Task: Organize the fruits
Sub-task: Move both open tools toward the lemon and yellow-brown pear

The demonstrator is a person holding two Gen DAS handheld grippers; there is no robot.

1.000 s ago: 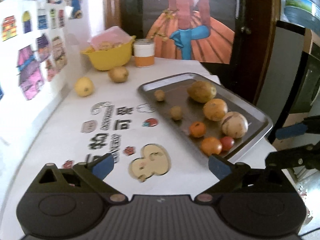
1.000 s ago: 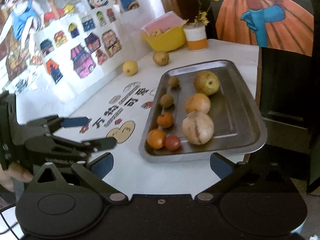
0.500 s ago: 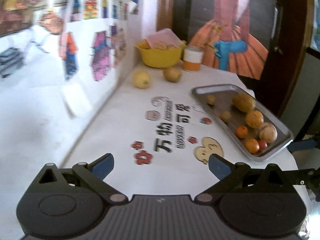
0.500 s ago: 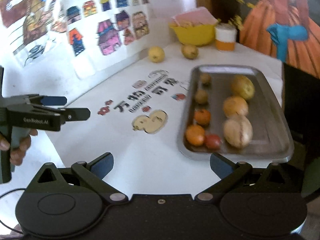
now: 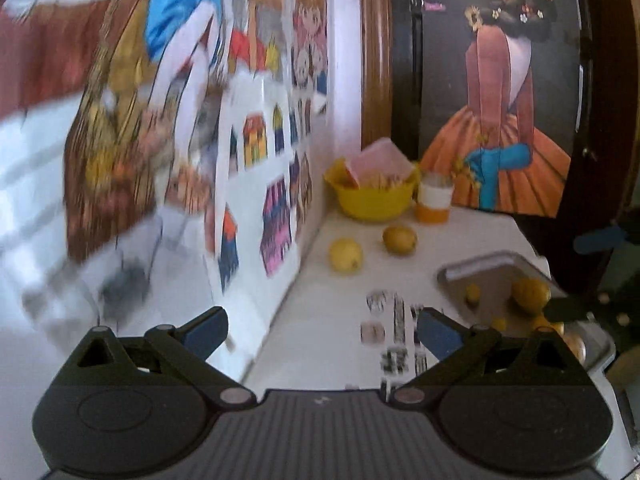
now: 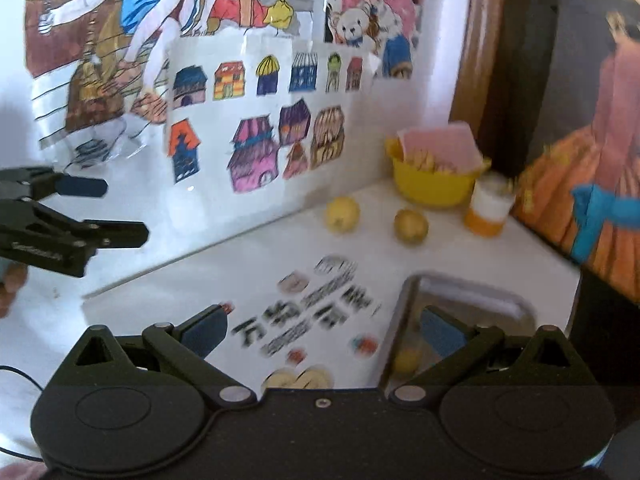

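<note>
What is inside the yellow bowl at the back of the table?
The yellow plastic bowl holds pale yellowish pieces with a pink paper sheet on top. What lies beneath the sheet is hidden.

My left gripper (image 5: 322, 330) is matte black plastic with a ribbed grey panel (image 5: 320, 432) at its centre, flanked by two round housings with embossed discs. Angled black linkage arms run forward from silver pivot screws (image 5: 235, 395) to blue rectangular pads (image 5: 206, 328), beside triangular cut-outs. My right gripper (image 6: 322, 330) has the same build, but its centre panel is smooth, with one small screw (image 6: 322, 402). Left of that screw, a thin black cable (image 6: 20, 376) trails away, and faint white lettering marks my left gripper's finger (image 6: 38, 257).
</note>
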